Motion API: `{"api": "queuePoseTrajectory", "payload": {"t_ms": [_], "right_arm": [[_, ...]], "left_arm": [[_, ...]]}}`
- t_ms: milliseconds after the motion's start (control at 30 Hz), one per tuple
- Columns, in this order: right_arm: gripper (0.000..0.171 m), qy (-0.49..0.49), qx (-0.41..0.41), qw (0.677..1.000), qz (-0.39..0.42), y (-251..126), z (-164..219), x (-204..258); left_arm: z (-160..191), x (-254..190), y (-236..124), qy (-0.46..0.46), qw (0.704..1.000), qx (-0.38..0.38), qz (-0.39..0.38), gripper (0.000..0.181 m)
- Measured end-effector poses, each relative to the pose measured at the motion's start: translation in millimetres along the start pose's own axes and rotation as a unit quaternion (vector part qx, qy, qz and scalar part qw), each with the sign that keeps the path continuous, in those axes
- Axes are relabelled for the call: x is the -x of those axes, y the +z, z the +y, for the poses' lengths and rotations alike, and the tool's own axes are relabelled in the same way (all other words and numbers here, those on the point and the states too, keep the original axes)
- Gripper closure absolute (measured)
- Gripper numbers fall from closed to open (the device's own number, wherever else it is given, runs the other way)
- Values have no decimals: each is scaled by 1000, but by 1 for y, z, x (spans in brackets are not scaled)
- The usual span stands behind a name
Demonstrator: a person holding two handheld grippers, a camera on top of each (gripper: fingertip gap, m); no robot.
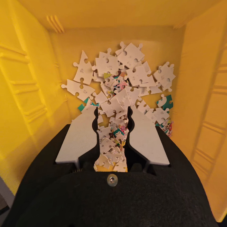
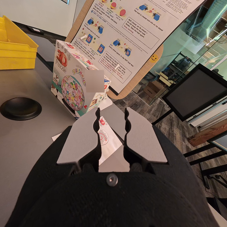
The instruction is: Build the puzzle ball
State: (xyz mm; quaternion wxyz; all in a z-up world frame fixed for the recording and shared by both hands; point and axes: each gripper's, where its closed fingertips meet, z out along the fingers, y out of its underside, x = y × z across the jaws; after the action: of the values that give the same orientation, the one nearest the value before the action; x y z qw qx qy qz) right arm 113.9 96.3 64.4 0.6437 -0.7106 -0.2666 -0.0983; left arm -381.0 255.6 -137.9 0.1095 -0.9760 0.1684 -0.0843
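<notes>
My left gripper (image 1: 112,109) reaches into the bin (image 1: 36,86) over loose pieces (image 1: 110,78), fingers apart, seemingly empty. My right gripper (image 2: 111,110) is parted, idle. Ball unstarted — everything left.

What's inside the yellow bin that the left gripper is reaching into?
The yellow bin holds a heap of loose puzzle pieces, mostly white side up. The open left gripper hides some; lower pieces are buried.

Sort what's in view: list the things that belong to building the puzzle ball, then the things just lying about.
For the job:
puzzle pieces
yellow bin
left claw
right claw
instruction leaflet

Lying about:
puzzle box
instruction board
black grommet
monitor
</notes>
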Motion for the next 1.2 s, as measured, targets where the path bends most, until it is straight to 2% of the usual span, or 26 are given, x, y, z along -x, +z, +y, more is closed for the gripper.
{"api": "queuePoseTrajectory", "payload": {"t_ms": [367,567,667,767,800,867,967,1100,1200], "right_arm": [[132,-2,1,1000,-1,0,0,0],[132,0,-1,1000,0,-1,-1,-1],[132,-1,0,1000,1,-1,0,-1],[132,-1,0,1000,-1,-1,0,-1],[132,-1,-1,1000,-1,-1,-1,0],[132,-2,0,1000,-2,0,0,0],[132,-1,0,1000,-3,0,-1,1],[132,-3,0,1000,-3,-1,-1,1],[132,-3,0,1000,-3,-1,-1,1]], "left_arm": [[-2,3,5,55,998,4,-28,139],[0,6,4,56,998,2,-26,163],[0,7,1,50,999,-2,-14,164],[-1,10,-3,53,998,-10,-11,175],[-1,11,-5,64,998,-13,-12,172],[-1,10,-8,98,995,-17,-13,153],[-1,9,-8,158,987,-18,-27,133],[5,16,-1,205,976,11,-77,134],[4,12,5,211,975,9,-69,132]]}}
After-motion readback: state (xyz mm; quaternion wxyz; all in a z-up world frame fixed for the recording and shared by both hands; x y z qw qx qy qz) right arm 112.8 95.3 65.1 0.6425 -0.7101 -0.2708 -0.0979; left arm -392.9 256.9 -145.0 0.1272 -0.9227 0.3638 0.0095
